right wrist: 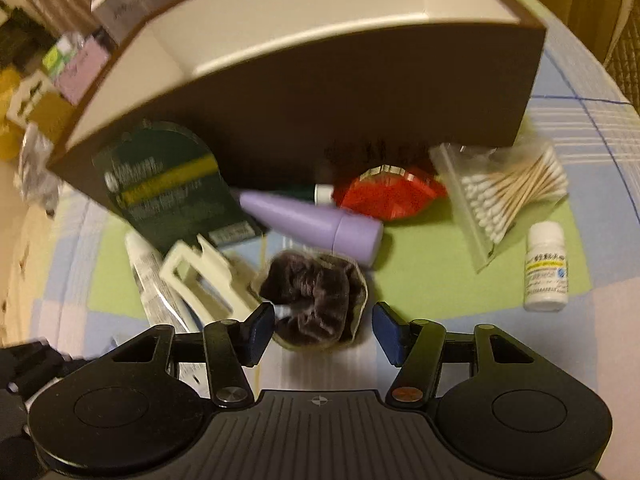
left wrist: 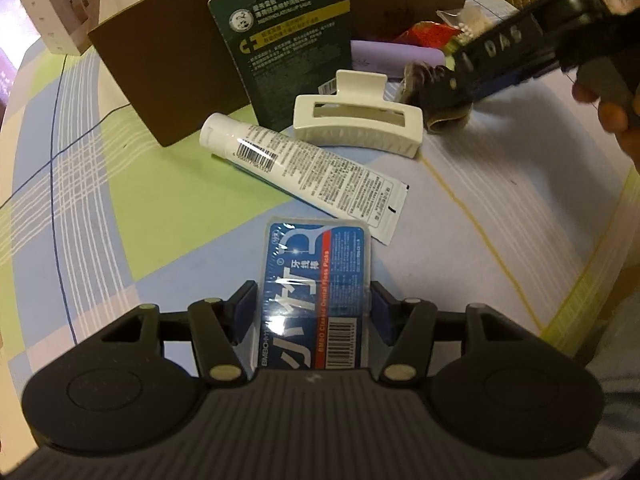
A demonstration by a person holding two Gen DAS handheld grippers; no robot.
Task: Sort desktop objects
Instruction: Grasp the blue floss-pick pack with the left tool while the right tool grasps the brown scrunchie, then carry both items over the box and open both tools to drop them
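My left gripper (left wrist: pixel 312 304) is shut on a blue box of dental floss picks (left wrist: pixel 316 276), held a little above the checked tablecloth (left wrist: pixel 120 200). A dark brown velvet scrunchie (right wrist: pixel 316 296) lies on the cloth between the fingers of my right gripper (right wrist: pixel 323 328). The left pad is at the scrunchie's edge, while a gap shows at the right pad. In the left wrist view the right gripper (left wrist: pixel 444 92) reaches down onto the scrunchie (left wrist: pixel 416 76) from the upper right, with a person's hand (left wrist: pixel 612 112) behind it.
A brown box with a white inside (right wrist: pixel 360 92) stands at the back. Before it lie a dark green card pack (left wrist: pixel 284 52), a white tube (left wrist: pixel 304 172), a cream hair claw (left wrist: pixel 356 128), a purple bottle (right wrist: pixel 320 224), a red packet (right wrist: pixel 388 196), bagged cotton swabs (right wrist: pixel 504 196) and a white pill bottle (right wrist: pixel 546 268).
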